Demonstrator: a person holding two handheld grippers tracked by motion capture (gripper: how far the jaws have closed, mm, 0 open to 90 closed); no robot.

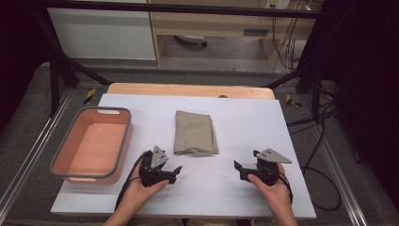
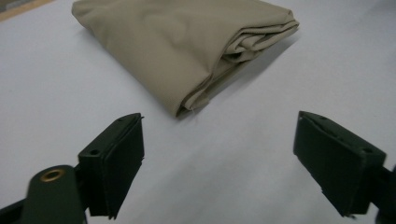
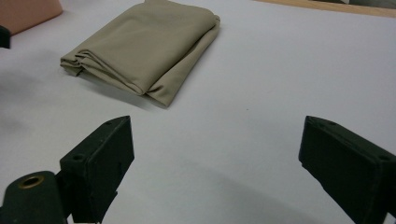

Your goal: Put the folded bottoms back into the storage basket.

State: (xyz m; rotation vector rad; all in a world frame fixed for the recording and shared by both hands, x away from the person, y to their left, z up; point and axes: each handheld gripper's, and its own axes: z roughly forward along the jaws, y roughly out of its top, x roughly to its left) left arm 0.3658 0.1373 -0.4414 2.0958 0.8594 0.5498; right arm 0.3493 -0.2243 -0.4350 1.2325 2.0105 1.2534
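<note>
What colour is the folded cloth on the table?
The folded cloth is plain beige, without pattern; it shows best in the left gripper view.

A lab — black frame rig (image 1: 56, 70), loose cables (image 1: 324, 141) and a white-topped table (image 1: 254, 127).

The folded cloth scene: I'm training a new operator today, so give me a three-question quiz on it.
1. True or false: the cloth lies inside the pink bin.
2. Which gripper is nearer the bin: A) left gripper, B) right gripper?
3. Fill in: both grippers' jaws are ____.

Key: 1 false, it lies folded on the white table; 2 A; 3 open.
</note>
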